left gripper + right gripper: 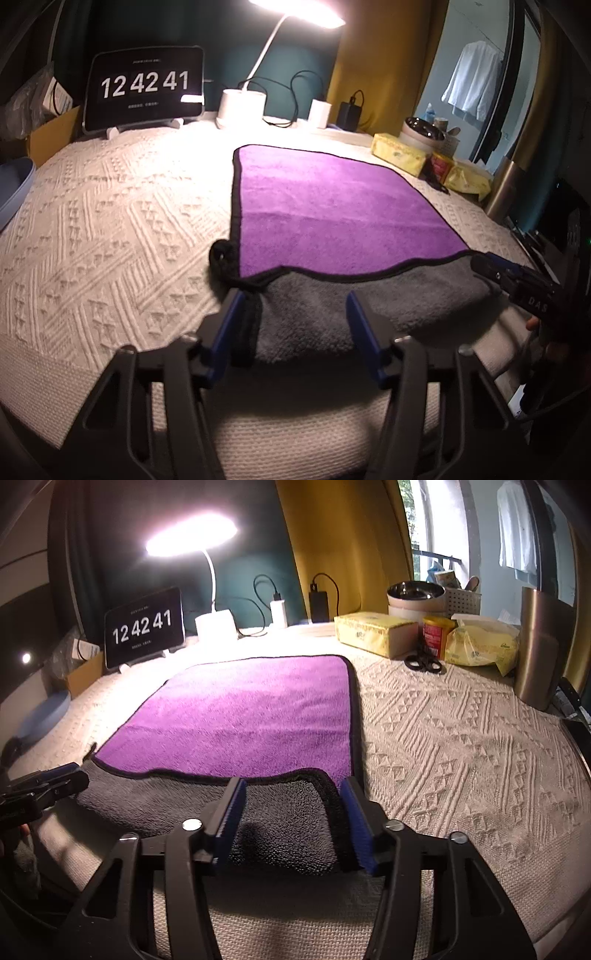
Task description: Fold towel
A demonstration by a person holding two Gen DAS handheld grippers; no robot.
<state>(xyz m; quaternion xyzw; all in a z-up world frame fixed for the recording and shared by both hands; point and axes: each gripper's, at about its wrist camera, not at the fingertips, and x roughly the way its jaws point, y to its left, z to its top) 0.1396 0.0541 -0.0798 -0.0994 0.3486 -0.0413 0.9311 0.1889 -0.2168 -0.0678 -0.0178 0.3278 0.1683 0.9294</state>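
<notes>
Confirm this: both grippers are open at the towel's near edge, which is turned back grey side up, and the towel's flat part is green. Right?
Not quite: the towel is purple on its flat part, not green, as the right wrist view shows. Both the left gripper and right gripper are open at the turned-back grey near edge.

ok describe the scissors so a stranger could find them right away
Start at the cream knitted tablecloth and go to the clutter along its far right edge. The black-handled scissors lie flat before the red tin, the only dark, flat item among yellow tissue packs.

Ahead of the grippers, the plush purple-and-grey towel [240, 709] lies on a rough knitted tablecloth [461, 738]; far right, a brushed-metal tumbler [535, 653].
</notes>
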